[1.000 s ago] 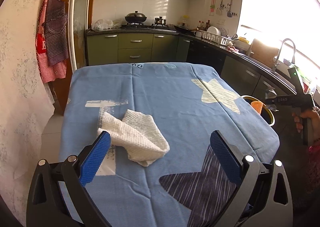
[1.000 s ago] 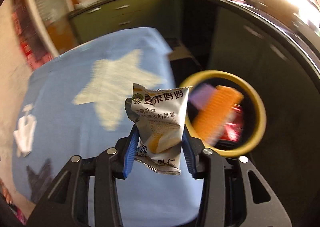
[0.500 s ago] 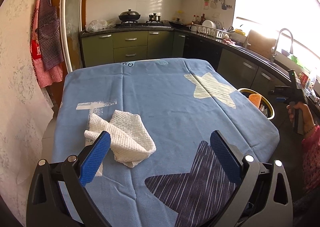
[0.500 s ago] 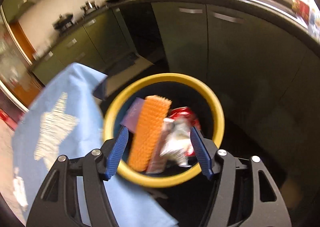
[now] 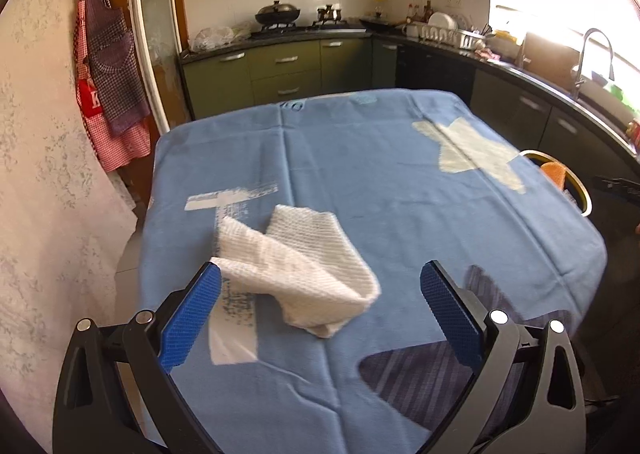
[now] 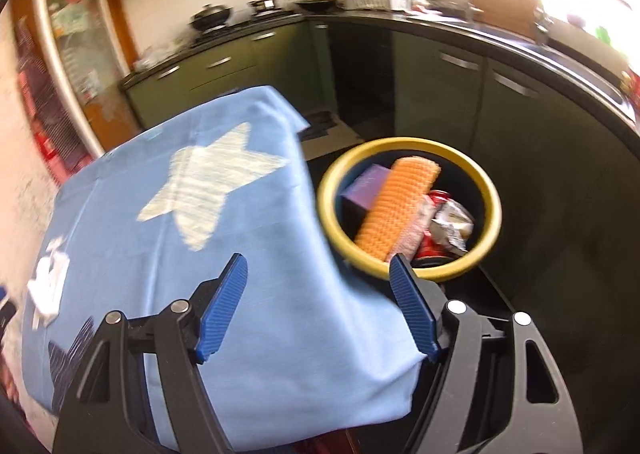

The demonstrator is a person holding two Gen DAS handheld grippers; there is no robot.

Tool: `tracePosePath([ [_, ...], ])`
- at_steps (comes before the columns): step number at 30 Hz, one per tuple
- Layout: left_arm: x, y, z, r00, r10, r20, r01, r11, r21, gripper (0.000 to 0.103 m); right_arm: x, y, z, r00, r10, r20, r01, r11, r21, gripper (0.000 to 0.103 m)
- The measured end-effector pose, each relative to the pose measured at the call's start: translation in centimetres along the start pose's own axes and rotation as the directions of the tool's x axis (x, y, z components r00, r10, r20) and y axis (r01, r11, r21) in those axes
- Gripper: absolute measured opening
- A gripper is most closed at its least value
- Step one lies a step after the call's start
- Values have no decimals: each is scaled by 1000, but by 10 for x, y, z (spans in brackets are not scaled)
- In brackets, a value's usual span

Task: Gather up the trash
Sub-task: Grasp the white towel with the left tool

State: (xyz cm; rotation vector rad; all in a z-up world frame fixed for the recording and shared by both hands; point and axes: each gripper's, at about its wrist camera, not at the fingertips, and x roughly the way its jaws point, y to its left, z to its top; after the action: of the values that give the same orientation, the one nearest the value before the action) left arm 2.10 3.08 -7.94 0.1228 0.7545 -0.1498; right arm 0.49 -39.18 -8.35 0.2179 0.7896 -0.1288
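Observation:
A crumpled white paper towel (image 5: pixel 298 266) lies on the blue star-patterned tablecloth (image 5: pixel 380 182), just ahead of my left gripper (image 5: pixel 320 294), which is open and empty. The towel shows far left in the right wrist view (image 6: pixel 48 282). A yellow-rimmed bin (image 6: pixel 490 190) stands on the floor off the table's right edge, holding an orange sponge cloth (image 6: pixel 396 206), a purple box (image 6: pixel 366 186) and a snack wrapper (image 6: pixel 450 224). My right gripper (image 6: pixel 320 278) is open and empty over the table's corner, beside the bin. The bin rim also shows in the left wrist view (image 5: pixel 578 184).
Dark green kitchen cabinets (image 6: pixel 460 94) and a black counter run behind and to the right of the bin. A wok (image 5: pixel 278 12) sits on the stove. Aprons (image 5: pixel 110 66) hang at the left wall. A faucet (image 5: pixel 596 54) stands by the window.
My right gripper let the snack wrapper go into the bin, then swung back left toward the table. My left gripper shifted slightly; the towel stays put.

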Motion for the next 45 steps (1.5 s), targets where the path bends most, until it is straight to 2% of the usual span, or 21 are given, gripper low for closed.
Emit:
tracePosePath([
  [5,30,16,3,998,-12,-67,10,999,-39,98,-10,20,-4,1000,16,8,-16,998,-63,71],
  [10,55,20,7,993,-36,-113,27,996,-82,98,-6,25,-7,999,31,-11,-32,997,-67,71],
  [16,85,23,8,981,-17,-192,-2,996,-95,98,-2,23,-7,999,43,-21,-44,997,-61,72],
  [23,98,17,9,976,-18,-218,-1,996,-84,98,1,18,-9,998,48,-26,-50,998,-47,72],
  [26,100,14,7,972,8,-234,-26,997,-75,76,0,18,-8,998,51,-25,-52,998,-44,72],
  [28,98,11,6,974,25,-227,-39,998,-58,71,-1,18,-9,998,54,-23,-55,998,-43,72],
  [31,94,7,5,975,28,-222,-41,997,-57,54,-3,17,-8,998,57,-20,-58,997,-43,72],
  [33,90,6,4,976,27,-217,-41,998,-57,34,-4,17,-8,998,59,-16,-60,997,-41,73],
  [34,89,5,4,976,27,-214,-39,998,-55,30,-4,16,-8,998,60,-15,-61,997,-40,73],
  [36,85,4,3,978,21,-208,-33,998,-55,14,-4,17,-8,998,61,-16,-62,997,-40,73],
  [40,71,1,5,985,-18,-172,7,998,-68,10,-5,17,-7,998,65,-16,-65,997,-41,73],
  [45,38,-15,18,994,-59,-96,58,998,-13,10,-8,18,-6,998,67,-9,-67,997,-41,73],
])
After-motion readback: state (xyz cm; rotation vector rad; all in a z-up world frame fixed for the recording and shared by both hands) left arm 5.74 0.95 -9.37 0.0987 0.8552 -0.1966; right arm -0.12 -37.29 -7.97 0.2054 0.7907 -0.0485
